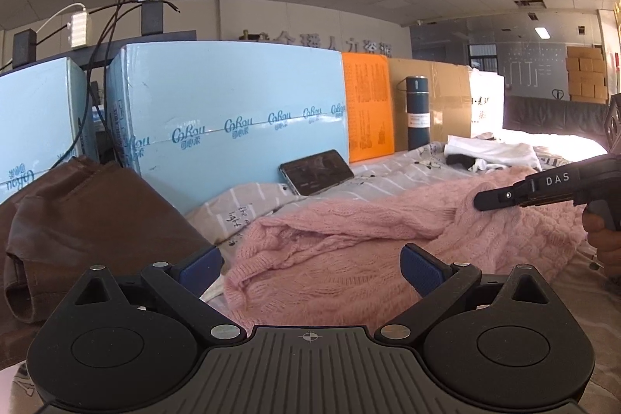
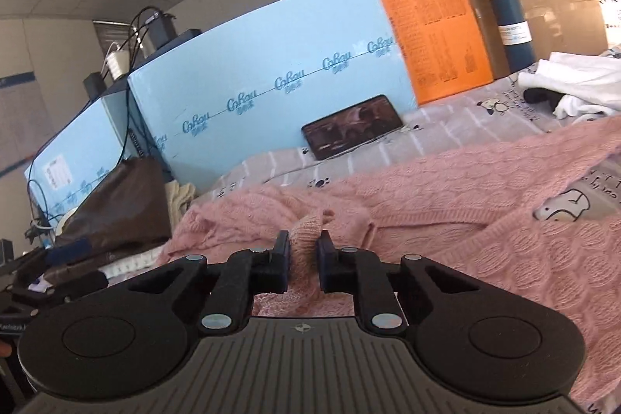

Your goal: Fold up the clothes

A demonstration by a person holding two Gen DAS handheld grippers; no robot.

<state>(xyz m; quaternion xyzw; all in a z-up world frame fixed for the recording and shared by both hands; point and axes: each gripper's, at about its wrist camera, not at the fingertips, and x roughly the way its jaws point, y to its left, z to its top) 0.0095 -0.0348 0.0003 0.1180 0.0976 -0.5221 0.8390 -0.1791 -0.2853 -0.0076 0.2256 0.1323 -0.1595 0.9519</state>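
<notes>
A pink knit sweater [image 1: 349,251] lies rumpled on a grey patterned bedsheet [image 1: 388,169]. My left gripper [image 1: 310,262] is open and empty, its blue pads wide apart just above the sweater's near left edge. My right gripper [image 2: 304,258] is shut on a pinched fold of the pink sweater [image 2: 465,220], which bunches up between the fingers. In the left wrist view the right gripper [image 1: 489,198] comes in from the right, its tip on the sweater.
A brown garment [image 1: 89,220] is heaped at the left. A phone [image 1: 316,171] leans on light blue boxes [image 1: 233,103]. An orange box [image 1: 368,103], a cardboard box [image 1: 446,96], a dark bottle [image 1: 417,111] and white clothes [image 1: 489,150] stand behind.
</notes>
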